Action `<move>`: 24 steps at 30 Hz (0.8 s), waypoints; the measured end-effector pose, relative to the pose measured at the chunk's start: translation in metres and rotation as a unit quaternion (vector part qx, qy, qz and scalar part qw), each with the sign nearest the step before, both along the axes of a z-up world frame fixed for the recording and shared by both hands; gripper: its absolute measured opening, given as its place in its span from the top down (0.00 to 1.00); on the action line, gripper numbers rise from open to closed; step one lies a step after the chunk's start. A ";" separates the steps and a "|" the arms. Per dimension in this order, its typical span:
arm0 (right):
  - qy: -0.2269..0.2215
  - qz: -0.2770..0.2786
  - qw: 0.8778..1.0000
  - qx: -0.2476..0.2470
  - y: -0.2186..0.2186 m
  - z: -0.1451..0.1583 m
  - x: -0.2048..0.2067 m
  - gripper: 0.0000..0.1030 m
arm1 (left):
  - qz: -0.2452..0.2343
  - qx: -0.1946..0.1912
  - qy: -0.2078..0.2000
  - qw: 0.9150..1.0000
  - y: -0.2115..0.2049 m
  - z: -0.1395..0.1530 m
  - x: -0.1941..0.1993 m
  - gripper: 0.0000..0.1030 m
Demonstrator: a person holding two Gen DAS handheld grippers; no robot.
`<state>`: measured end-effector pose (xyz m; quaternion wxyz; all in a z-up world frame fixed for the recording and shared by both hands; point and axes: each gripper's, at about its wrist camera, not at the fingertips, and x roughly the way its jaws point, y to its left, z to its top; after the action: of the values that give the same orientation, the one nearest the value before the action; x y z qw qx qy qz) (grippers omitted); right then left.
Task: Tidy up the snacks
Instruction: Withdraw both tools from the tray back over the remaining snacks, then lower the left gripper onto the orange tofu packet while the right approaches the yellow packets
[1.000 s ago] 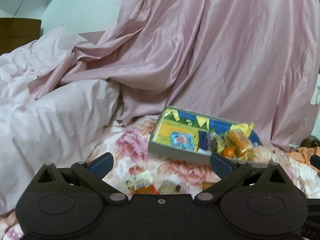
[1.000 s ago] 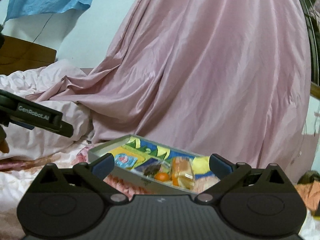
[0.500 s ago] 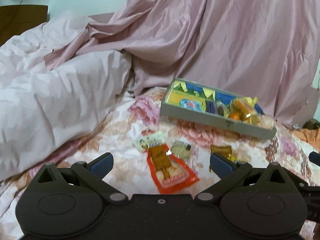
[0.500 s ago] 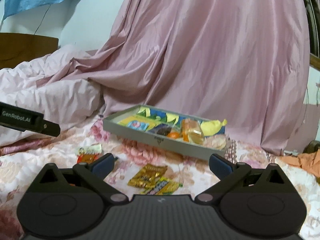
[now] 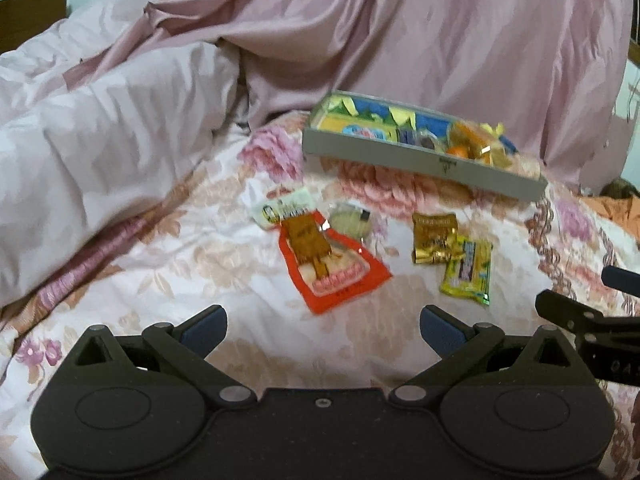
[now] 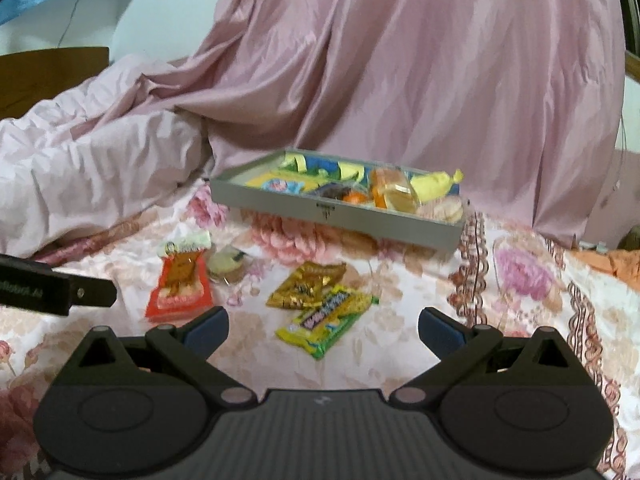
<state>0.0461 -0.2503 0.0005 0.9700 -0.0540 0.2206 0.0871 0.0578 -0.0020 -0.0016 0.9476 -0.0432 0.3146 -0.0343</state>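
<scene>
Five snacks loose on the bed, several already in the box (image 6: 336,216); task partway.
Red packet (image 5: 328,264), white packet (image 5: 286,206), round one (image 5: 352,220), gold (image 6: 308,286) and yellow (image 6: 326,322) wrappers remain near the box; left gripper (image 5: 322,326) and right gripper (image 6: 323,325) both spread, empty; since a second ago both views have tipped down, revealing the loose snacks.
</scene>
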 end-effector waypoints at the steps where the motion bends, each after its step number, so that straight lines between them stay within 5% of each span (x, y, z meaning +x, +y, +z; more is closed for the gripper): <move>1: 0.006 -0.002 1.000 0.000 0.000 -0.002 0.002 0.00 | -0.001 0.001 0.003 1.000 -0.001 -0.002 0.000 0.01; 24: 0.080 -0.012 0.997 0.005 0.000 -0.034 0.039 0.00 | 0.022 -0.016 0.041 0.999 0.003 -0.019 0.041 0.01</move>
<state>0.0850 -0.2506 -0.0335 0.9504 -0.0394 0.2976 0.0808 0.0987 0.0009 -0.0209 0.9336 -0.0672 0.3516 -0.0165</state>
